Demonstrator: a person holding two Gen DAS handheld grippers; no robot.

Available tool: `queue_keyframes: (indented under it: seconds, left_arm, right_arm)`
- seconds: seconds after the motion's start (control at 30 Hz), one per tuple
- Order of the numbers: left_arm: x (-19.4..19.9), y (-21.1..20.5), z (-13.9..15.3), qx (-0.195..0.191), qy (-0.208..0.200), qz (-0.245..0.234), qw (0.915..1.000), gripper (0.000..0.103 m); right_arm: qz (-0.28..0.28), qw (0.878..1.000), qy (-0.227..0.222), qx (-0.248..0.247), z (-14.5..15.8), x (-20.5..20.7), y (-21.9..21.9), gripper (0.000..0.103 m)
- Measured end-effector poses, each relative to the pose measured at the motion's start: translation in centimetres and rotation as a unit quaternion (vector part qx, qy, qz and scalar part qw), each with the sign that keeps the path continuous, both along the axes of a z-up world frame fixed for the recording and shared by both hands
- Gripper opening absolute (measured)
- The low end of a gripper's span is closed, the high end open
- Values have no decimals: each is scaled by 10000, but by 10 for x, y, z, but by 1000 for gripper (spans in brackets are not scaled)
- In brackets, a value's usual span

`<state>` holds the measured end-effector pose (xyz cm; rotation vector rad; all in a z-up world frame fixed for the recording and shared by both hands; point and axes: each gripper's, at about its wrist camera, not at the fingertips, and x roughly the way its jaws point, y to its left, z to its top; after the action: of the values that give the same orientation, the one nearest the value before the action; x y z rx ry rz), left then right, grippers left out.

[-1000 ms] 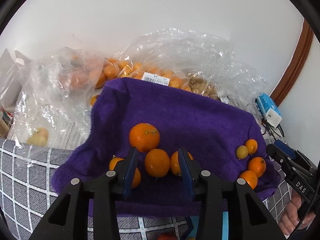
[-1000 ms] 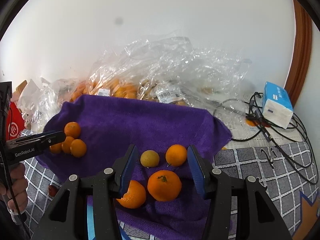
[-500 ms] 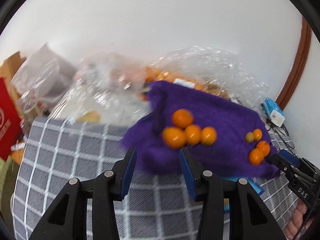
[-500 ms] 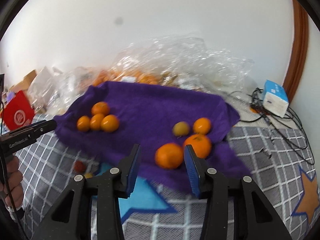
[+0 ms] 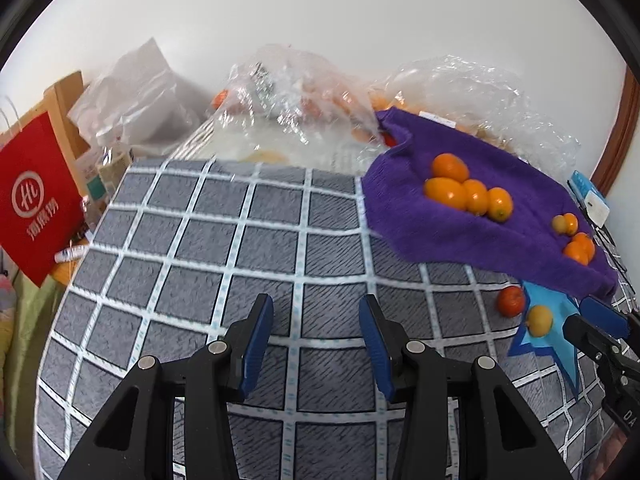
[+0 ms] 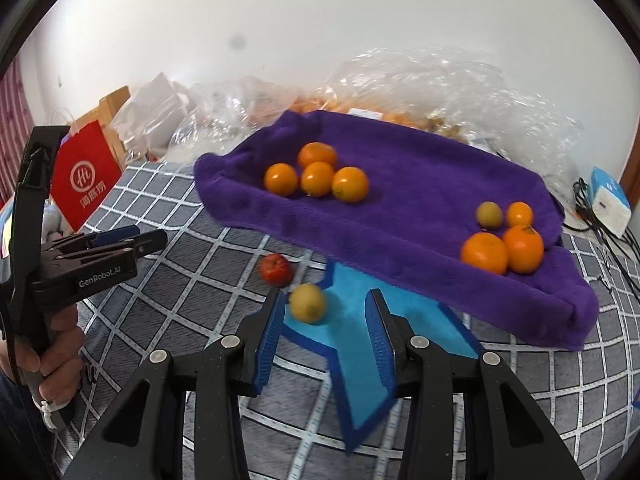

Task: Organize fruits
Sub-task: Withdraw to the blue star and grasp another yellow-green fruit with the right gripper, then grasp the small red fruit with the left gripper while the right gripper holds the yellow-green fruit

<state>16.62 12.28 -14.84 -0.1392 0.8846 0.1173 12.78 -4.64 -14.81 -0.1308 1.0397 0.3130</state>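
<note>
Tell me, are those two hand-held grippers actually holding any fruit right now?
No. The left hand-held gripper has only the grey checked cloth between its fingers. The right hand-held gripper, jaws just closing, hangs open near the small round yellow fruit without pressing it.

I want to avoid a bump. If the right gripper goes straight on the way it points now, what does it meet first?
Probably the small yellow round fruit, lying just ahead between the tips of the open right gripper, nearer its left finger. Failing that, the blue star on the grey checked cloth. Depth is uncertain.
</note>
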Motion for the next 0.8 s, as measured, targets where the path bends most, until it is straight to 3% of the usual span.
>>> queue_keyframes:
  seconds: [0.23,0.4,0.6,0.8]
  left_arm:
    - [-1,4,-2,-152,-10,47,9999,44]
    - [-1,3,-2,-117,21,29,9999,47]
    - [0,3,-3,-117,43,32,9999,47]
    - [1,2,-4,-59,70,24,10000,48]
  right_arm:
    - [38,9995,319,-50,-22,8,10,36]
    - [31,9992,383,-128,-35,11,14,24]
    - [-179,9994,141,-246,-22,4,0,23]
    - [-767,9957,-105,-504,-4,-4,-46,24]
